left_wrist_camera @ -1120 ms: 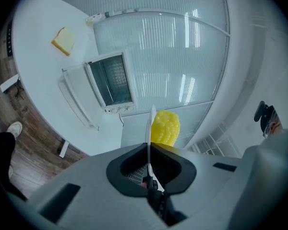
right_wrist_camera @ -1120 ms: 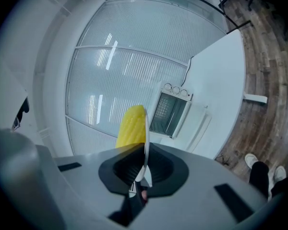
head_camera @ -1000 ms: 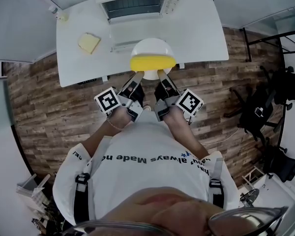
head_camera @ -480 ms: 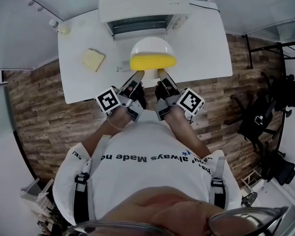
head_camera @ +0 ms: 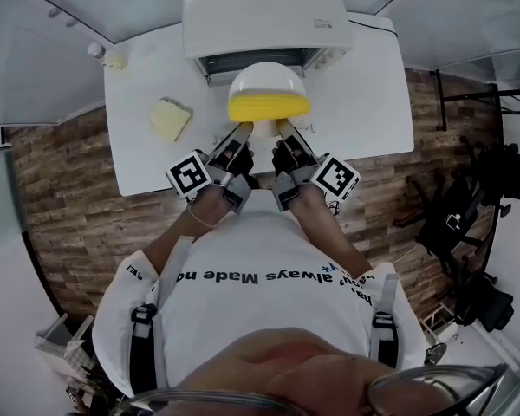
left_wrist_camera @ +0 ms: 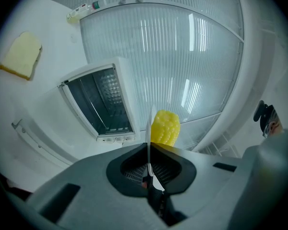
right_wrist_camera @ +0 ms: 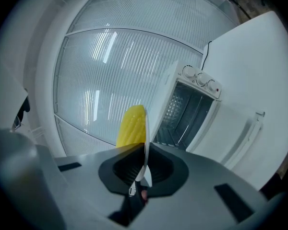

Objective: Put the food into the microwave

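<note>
A white plate [head_camera: 266,83] carrying a yellow corn cob [head_camera: 269,107] is held level between both grippers, just in front of the white microwave [head_camera: 265,11] on the table. My left gripper [head_camera: 242,131] is shut on the plate's near-left rim, my right gripper [head_camera: 282,129] on its near-right rim. In the left gripper view the rim [left_wrist_camera: 149,126] runs thin and edge-on into the shut left gripper [left_wrist_camera: 149,150], with the corn [left_wrist_camera: 164,127] beyond and the dark open cavity [left_wrist_camera: 98,102] to the left. The right gripper view shows the rim [right_wrist_camera: 146,133], right gripper [right_wrist_camera: 145,153], corn [right_wrist_camera: 131,125] and cavity [right_wrist_camera: 185,113].
A pale yellow slice of bread [head_camera: 170,119] lies on the white table [head_camera: 364,94] left of the plate. A small bottle [head_camera: 113,57] stands at the table's far left corner. The microwave's folded-down door with its handle [left_wrist_camera: 33,138] lies under the plate. Control knobs [right_wrist_camera: 200,80] sit beside the cavity.
Both grippers have carried the plate with the corn forward over the table, closer to the microwave's open front. The grip on the rim is unchanged.
</note>
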A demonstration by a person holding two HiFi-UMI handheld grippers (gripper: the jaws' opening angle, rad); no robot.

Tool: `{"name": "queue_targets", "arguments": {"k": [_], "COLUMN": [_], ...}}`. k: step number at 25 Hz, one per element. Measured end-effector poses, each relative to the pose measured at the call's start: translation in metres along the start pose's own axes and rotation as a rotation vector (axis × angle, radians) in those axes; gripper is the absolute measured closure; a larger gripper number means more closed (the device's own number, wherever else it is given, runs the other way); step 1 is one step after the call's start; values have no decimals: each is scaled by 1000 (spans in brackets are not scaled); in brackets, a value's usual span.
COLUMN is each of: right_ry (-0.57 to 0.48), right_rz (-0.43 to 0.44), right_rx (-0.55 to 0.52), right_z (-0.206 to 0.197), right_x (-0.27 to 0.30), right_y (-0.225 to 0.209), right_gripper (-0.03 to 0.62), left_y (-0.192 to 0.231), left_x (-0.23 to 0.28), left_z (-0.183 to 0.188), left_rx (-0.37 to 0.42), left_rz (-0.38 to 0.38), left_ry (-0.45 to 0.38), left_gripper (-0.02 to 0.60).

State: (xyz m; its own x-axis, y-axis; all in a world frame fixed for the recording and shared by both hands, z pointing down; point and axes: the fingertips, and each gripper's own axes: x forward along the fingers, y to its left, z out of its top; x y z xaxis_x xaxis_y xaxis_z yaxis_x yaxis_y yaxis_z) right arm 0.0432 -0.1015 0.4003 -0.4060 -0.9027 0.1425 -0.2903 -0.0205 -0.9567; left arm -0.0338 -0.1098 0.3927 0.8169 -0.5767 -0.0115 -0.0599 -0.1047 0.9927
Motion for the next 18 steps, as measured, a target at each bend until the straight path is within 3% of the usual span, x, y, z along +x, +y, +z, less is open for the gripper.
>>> {"name": "queue_targets", "arguments": {"k": [6,11,18], "right_ry": [15,32,85], "right_rz": [-8,-11,-4], "right_rx": [4,28,4], "right_z": [6,48,50], "right_x": [14,7,9], "right_y": [-8,-31,-27], "right_gripper": [574,574,574], "left_y": [9,16,11], "left_x": [9,54,51], "left_z": [9,-10,-9], "left_rx": [-15,-21,-19], "left_rz": [18,27,28], "left_ry": [-14,-30,-87], "left_gripper": [563,563,563]}}
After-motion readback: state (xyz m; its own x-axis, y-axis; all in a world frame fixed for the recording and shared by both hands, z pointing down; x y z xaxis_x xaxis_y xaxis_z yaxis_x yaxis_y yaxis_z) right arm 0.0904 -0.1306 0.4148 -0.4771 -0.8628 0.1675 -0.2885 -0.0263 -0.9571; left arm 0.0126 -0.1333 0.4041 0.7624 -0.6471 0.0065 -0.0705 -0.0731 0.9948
